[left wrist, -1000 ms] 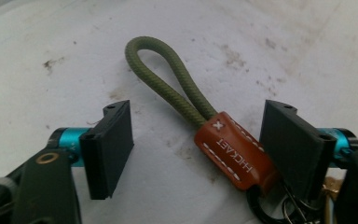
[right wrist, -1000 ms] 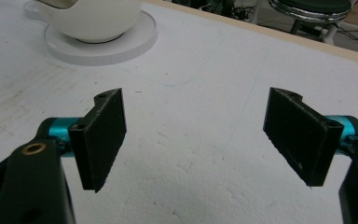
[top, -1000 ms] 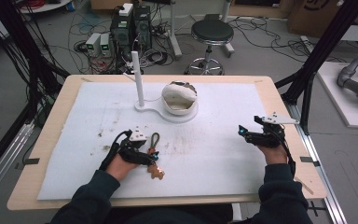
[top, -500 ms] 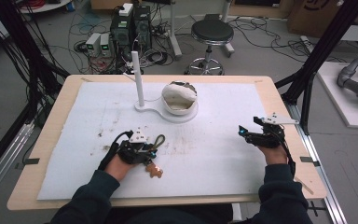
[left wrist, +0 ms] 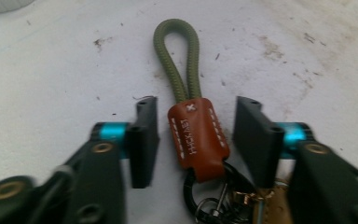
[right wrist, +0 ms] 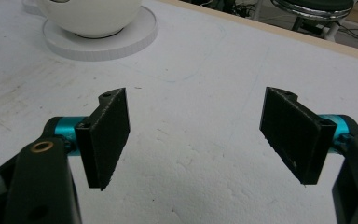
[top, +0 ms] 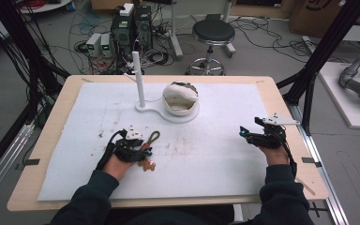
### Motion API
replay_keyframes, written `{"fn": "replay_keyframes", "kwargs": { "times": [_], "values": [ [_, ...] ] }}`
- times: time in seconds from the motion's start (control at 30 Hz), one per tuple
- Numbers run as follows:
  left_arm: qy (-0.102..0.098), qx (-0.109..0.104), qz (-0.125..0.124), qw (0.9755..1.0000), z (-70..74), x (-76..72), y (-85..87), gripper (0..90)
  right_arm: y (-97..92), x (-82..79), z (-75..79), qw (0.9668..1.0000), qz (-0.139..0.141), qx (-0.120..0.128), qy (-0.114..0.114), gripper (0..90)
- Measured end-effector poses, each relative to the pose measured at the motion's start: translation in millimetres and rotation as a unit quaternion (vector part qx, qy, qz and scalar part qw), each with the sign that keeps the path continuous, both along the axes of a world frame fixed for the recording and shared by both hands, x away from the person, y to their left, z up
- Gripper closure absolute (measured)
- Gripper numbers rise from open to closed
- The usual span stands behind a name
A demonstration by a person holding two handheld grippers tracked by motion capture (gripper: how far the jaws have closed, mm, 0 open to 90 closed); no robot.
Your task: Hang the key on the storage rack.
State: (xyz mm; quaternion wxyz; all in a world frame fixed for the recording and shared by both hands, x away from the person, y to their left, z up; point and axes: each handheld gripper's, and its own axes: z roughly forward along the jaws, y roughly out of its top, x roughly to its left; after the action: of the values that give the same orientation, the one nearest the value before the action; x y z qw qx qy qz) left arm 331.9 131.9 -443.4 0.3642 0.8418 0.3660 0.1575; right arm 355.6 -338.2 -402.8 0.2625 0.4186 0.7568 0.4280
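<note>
From the left gripper view, I had the left gripper [left wrist: 196, 135] low over the white foam mat [top: 215, 154], its 2 jaws parted and standing just off either side of the brown leather tab [left wrist: 198, 138] of the keychain [left wrist: 193, 116]; neither pad touched the leather. Nearest me, at 6 o'clock of the tab, sat the black ring [left wrist: 209, 191] with a clasp and what looked like brass keys [left wrist: 256, 205], blurred. At 12 o'clock the olive cord loop [left wrist: 177, 51] ran away from the jaws, flat on the mat.

In the high view that gripper [top: 130, 149] sat at about 7 o'clock on the table, with the loop [top: 153, 137] poking out toward 1 o'clock.

The right gripper [right wrist: 196, 135] was released too, jaws spread wide over bare mat with nothing between them, parked near 3 o'clock on the table [top: 268, 136].

Farther off, toward 12 o'clock, stood the white stand [top: 166, 111] with its upright peg [top: 138, 77] and a white bowl [top: 181, 97] on its round base.

I judged the step to be the pick-up, lined up but not closed. The next move called for squeezing squarely on the tab, then lifting so the loop hung free, likely for the peg.
</note>
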Motion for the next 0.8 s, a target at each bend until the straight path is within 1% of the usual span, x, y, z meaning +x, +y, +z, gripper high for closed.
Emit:
{"fn": "replay_keyframes", "kwargs": {
  "times": [0.03,0.07,0.1,0.13,0.23,0.3,0.37,0.43,0.47,0.57,0.7,0.8],
  "values": [
    [0.003,-0.001,0.000,1.0000,0.4,0.3,-0.1,68.3,0.4,0.1,-0.2,1.0000,0.000,0.000,0.000,24.5],
    [0.007,-0.005,0.000,1.0000,0.8,1.4,0.3,69.2,0.8,0.0,-0.3,1.0000,0.001,0.000,0.000,24.5],
    [0.014,-0.014,0.003,0.9998,1.1,3.3,1.6,69.9,1.0,0.0,-0.2,1.0000,0.001,-0.002,-0.001,24.5],
    [0.015,-0.023,0.005,0.9996,1.5,4.9,3.4,70.2,1.2,-0.3,-0.2,1.0000,0.002,-0.002,0.000,24.5],
    [0.000,-0.054,0.011,0.9985,7.6,6.9,8.9,70.3,0.5,0.0,0.0,1.0000,0.003,-0.002,-0.002,24.5],
    [-0.020,-0.074,0.012,0.9969,15.0,7.2,12.7,70.3,0.0,0.0,0.0,1.0000,0.001,0.002,-0.002,24.5],
    [-0.036,-0.094,0.015,0.9948,20.7,7.2,16.5,70.3,-0.4,0.1,0.0,1.0000,0.000,0.003,0.000,24.5],
    [-0.060,-0.105,0.018,0.9925,26.1,6.6,22.3,70.3,-0.3,0.1,0.0,1.0000,0.001,0.002,-0.001,24.5],
    [-0.067,-0.116,0.021,0.9907,28.1,6.3,25.1,70.3,-0.2,-0.1,0.1,1.0000,0.002,0.001,-0.001,24.5],
    [-0.089,-0.136,0.031,0.9862,36.1,6.4,35.2,70.4,-0.1,-0.4,0.4,1.0000,0.002,0.002,-0.002,24.5],
    [-0.119,-0.157,0.045,0.9794,47.9,7.1,49.3,70.7,-0.4,-0.4,0.4,1.0000,0.002,0.002,-0.002,24.5],
    [-0.134,-0.171,0.057,0.9745,57.5,10.5,60.8,70.8,-0.6,-0.8,0.8,1.0000,0.004,0.004,-0.005,24.5]
  ]
}}
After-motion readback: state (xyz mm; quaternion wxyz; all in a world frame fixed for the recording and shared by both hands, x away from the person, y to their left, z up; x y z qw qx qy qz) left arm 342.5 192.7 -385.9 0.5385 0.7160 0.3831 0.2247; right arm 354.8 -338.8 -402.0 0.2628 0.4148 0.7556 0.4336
